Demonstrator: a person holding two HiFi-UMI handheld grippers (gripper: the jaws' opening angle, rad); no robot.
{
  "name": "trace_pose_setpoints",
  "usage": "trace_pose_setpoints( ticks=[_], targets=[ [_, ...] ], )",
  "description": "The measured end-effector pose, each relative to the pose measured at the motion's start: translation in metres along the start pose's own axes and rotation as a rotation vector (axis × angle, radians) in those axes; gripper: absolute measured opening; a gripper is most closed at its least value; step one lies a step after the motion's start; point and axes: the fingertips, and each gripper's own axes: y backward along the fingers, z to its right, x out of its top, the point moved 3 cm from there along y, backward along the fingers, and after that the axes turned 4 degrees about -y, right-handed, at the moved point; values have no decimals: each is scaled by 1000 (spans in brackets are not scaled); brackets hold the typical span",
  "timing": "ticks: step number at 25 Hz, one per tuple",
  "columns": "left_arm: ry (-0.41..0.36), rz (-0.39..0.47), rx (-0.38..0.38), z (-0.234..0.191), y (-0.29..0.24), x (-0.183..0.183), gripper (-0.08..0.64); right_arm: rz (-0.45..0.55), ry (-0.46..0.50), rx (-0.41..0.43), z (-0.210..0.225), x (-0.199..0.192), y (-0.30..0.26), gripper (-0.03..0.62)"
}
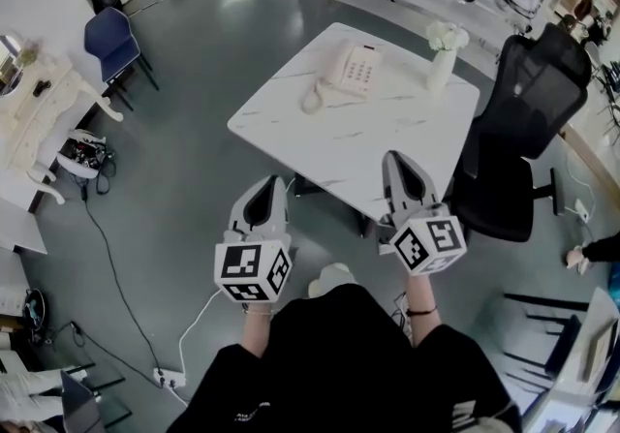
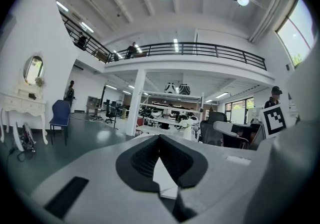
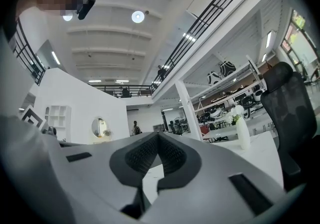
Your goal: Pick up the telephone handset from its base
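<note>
A cream telephone point(image 1: 356, 69) sits at the far side of a white marble table point(image 1: 387, 136), with its handset point(image 1: 335, 73) lying in the cradle on the base's left side and the cord looped in front. Both grippers are held short of the table's near edge, well apart from the phone. My left gripper point(image 1: 273, 181) point(image 2: 160, 139) is shut with nothing between its pads. My right gripper point(image 1: 394, 160) point(image 3: 159, 136) is also shut and empty, its tips just over the table's near edge. The phone is not visible in either gripper view.
A white vase of flowers point(image 1: 442, 58) point(image 3: 243, 135) stands right of the phone. A black office chair point(image 1: 528, 126) point(image 3: 290, 110) is at the table's right side. A blue chair point(image 1: 114, 42) and a white dresser point(image 1: 39, 126) stand to the left; cables and a power strip point(image 1: 170, 379) lie on the floor.
</note>
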Motion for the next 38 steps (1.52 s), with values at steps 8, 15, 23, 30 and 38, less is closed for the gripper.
trace_pose_setpoints(
  ticks=[8, 15, 23, 30, 38],
  targets=[
    [0, -22, -39, -10, -55, -3, -2, 12, -8, -34, 30, -2, -36, -9],
    [-8, -44, -61, -42, -120, -2, -2, 17, -29, -63, 59, -11, -97, -9],
    [-15, -78, -108, -68, -203, 0, -2, -20, -17, -95, 94, -23, -163, -9],
    [-10, -133, -156, -76, -269, -6, -2, -40, -24, -143, 127, -28, -205, -9],
    [-33, -214, -236, -66, -332, -18, -2, -21, -39, -202, 166, -30, -236, -9]
  ],
)
